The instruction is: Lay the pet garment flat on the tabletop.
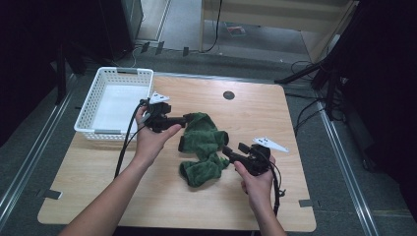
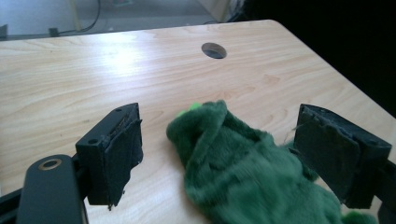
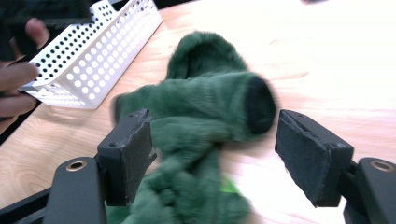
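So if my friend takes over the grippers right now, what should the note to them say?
Left gripper: open, nothing held; the green fuzzy cloth lies between its jaws, pads clear of it.
Right gripper: open too, at the cloth's other end, not clamping it.
The cloth lies crumpled on the wooden table, near the middle.
The white basket stands at the table's far left corner, nothing in it that I can see.
Done: cloth let go on the table.
Left: probably grip it again and tidy or fold it; perhaps the basket is where it goes, but that is a guess.
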`<state>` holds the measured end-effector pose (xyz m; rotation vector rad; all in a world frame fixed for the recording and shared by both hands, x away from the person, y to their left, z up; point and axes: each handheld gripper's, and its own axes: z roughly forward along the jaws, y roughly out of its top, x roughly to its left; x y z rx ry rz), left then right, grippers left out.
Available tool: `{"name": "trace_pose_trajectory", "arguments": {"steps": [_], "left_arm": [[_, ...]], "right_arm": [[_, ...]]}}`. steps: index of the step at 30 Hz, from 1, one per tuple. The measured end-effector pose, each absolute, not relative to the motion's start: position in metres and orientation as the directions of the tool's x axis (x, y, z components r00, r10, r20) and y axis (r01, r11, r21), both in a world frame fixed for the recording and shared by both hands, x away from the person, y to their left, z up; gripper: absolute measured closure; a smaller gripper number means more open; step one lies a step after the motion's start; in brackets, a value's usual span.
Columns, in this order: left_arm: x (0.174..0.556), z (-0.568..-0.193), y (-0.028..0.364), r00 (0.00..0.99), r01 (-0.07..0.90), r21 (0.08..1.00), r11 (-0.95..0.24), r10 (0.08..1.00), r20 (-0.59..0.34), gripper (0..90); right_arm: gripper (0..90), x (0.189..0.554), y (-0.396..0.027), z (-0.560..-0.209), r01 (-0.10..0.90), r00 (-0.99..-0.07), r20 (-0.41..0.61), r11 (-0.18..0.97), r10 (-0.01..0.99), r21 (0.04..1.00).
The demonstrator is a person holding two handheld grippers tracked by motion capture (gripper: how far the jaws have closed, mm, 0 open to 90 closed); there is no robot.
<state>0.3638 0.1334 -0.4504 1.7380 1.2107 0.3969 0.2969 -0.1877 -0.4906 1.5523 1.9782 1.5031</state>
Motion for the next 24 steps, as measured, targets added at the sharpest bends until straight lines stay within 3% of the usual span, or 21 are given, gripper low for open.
{"name": "trace_pose_trajectory", "arguments": {"steps": [3,5,6,7,9,13,15,18,21,23,24], "left_arm": [[0.354,-0.459,0.137,0.456,0.549,0.833,-0.062,0.858,-0.237,17.5],[0.340,-0.479,0.131,0.482,0.569,0.815,-0.110,0.848,-0.222,25.1],[0.340,-0.479,0.131,0.482,0.569,0.815,-0.110,0.848,-0.222,27.3],[0.336,-0.495,0.125,0.488,0.590,0.794,-0.148,0.849,-0.204,29.1],[0.335,-0.503,0.122,0.484,0.607,0.781,-0.148,0.848,-0.215,31.6],[0.336,-0.522,0.117,0.479,0.641,0.750,-0.163,0.848,-0.226,41.1],[0.337,-0.526,0.116,0.476,0.650,0.740,-0.171,0.851,-0.222,44.2],[0.337,-0.532,0.116,0.508,0.659,0.723,-0.206,0.831,-0.226,51.8],[0.333,-0.536,0.114,0.532,0.652,0.720,-0.238,0.821,-0.210,59.3],[0.331,-0.537,0.113,0.534,0.649,0.720,-0.246,0.821,-0.201,64.5],[0.330,-0.538,0.116,0.538,0.648,0.721,-0.245,0.818,-0.205,67.3]], "right_arm": [[32.4,0.296,-0.189,-0.491,0.605,-0.449,0.403,-0.060,0.797,0.794],[34.0,0.294,-0.171,-0.496,0.619,-0.537,0.381,0.046,0.753,0.784],[34.0,0.294,-0.171,-0.496,0.619,-0.537,0.381,0.046,0.753,0.784],[32.6,0.291,-0.151,-0.503,0.624,-0.577,0.324,0.149,0.749,0.767],[34.5,0.291,-0.142,-0.509,0.631,-0.587,0.304,0.189,0.751,0.752],[59.1,0.294,-0.122,-0.533,0.699,-0.586,0.346,0.243,0.733,0.672],[61.9,0.288,-0.120,-0.535,0.701,-0.597,0.355,0.251,0.719,0.668],[61.8,0.280,-0.118,-0.533,0.694,-0.632,0.362,0.294,0.685,0.657],[54.8,0.272,-0.119,-0.526,0.652,-0.695,0.349,0.346,0.629,0.675],[52.9,0.272,-0.123,-0.519,0.628,-0.710,0.337,0.341,0.618,0.699],[50.2,0.278,-0.133,-0.502,0.602,-0.711,0.343,0.279,0.613,0.748]]}}
